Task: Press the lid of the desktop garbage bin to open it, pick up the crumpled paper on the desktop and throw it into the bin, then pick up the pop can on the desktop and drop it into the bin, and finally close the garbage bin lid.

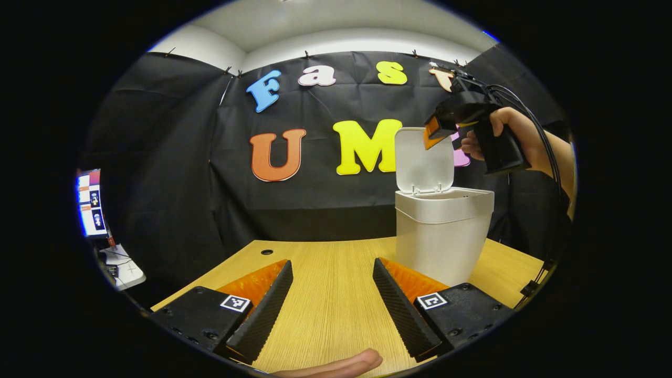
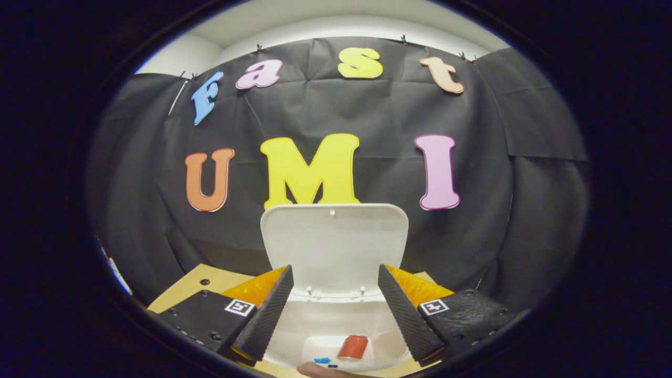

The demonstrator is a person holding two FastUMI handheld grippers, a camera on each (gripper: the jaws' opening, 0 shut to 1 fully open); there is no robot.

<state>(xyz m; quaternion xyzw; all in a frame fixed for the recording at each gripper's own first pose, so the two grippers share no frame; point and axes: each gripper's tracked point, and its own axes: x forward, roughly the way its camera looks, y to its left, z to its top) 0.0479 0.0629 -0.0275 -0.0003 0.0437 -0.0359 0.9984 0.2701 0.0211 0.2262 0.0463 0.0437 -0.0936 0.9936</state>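
The white garbage bin (image 1: 443,236) stands on the wooden table (image 1: 331,310) with its lid (image 1: 422,160) swung upright. A hand (image 1: 525,139) holds my right gripper (image 1: 431,134) just above the bin's open mouth, in front of the lid. In the right gripper view I look down into the bin (image 2: 315,328) past the raised lid (image 2: 334,247). A red pop can (image 2: 353,347) lies on its bottom beside a small blue bit (image 2: 321,360). My right gripper (image 2: 335,268) is open and holds nothing. My left gripper (image 1: 332,265) is open low over the table, left of the bin.
A monitor (image 1: 90,202) and a white side surface (image 1: 126,270) sit off the table's left edge. A cable hole (image 1: 266,252) is in the table's far left part. A fingertip (image 1: 349,365) shows at the bottom. Cables (image 1: 541,131) trail from the right gripper.
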